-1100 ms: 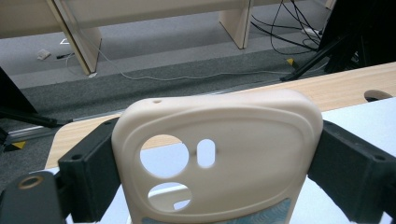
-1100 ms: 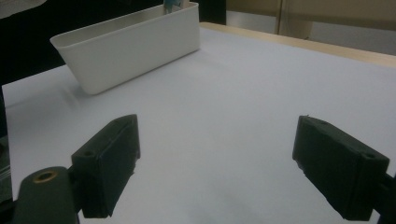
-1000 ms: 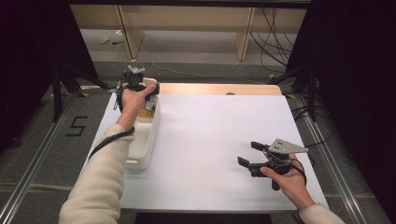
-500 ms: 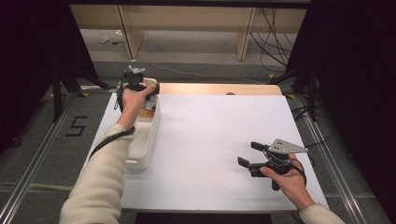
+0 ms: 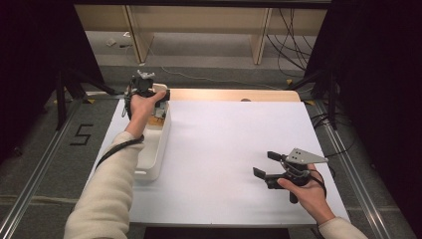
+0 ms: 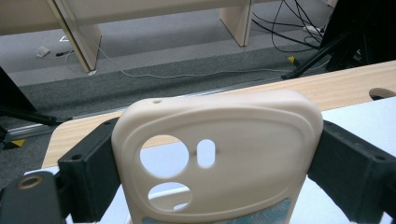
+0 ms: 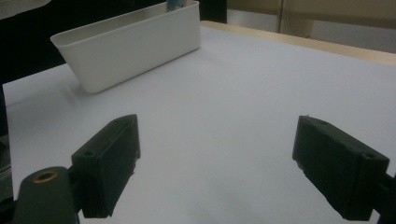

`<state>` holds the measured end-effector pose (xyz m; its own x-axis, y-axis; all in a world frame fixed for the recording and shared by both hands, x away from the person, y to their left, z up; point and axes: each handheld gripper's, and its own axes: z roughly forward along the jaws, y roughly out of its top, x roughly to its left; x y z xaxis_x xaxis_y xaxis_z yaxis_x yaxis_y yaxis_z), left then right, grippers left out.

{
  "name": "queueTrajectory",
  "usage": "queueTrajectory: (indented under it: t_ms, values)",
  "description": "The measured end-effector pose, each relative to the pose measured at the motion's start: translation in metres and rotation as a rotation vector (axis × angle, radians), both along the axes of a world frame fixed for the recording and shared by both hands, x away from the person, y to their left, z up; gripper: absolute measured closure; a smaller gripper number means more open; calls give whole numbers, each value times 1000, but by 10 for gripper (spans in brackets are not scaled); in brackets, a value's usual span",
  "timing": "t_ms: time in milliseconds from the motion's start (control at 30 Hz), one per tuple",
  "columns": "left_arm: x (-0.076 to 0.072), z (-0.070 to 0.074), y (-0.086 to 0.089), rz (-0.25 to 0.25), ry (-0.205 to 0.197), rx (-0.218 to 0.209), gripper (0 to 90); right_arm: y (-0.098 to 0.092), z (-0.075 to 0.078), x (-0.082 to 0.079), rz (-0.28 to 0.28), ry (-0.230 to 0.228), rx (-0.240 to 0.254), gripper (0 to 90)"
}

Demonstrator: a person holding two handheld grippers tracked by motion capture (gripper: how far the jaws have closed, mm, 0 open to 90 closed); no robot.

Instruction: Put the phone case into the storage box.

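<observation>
Near the smooth white surface's (image 5: 229,144) right front corner, the right hand-held gripper (image 5: 267,165) hovers, jaws apart. At the far left edge, over the glossy oblong bin (image 5: 158,149), the left hand-held gripper (image 5: 158,99) clamps a matte cream case (image 6: 217,154) with rounded cutouts.

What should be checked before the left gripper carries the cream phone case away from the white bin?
1. Grip: the left gripper has both jaws pressed on the sides of the cream rubbery phone case with camera cut-outs. Ok.
2. Case clear of the white plastic rectangular bin: cannot tell; the hand hides it in the high view.
3. Right gripper open, holding nothing. Ok.
4. White table sheet bare between the grippers. Ok.
5. Other contents in the bin: cannot tell.
</observation>
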<state>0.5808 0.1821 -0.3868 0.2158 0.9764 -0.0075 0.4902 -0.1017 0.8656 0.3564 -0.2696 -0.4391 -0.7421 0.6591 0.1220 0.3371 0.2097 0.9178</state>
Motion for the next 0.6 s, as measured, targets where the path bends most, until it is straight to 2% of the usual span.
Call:
queueTrajectory:
  t_ms: [600]
  values:
    - [3, -5, 0, 4, 13, 5, 103, -1, 0, 0, 0, 3, -2, 159]
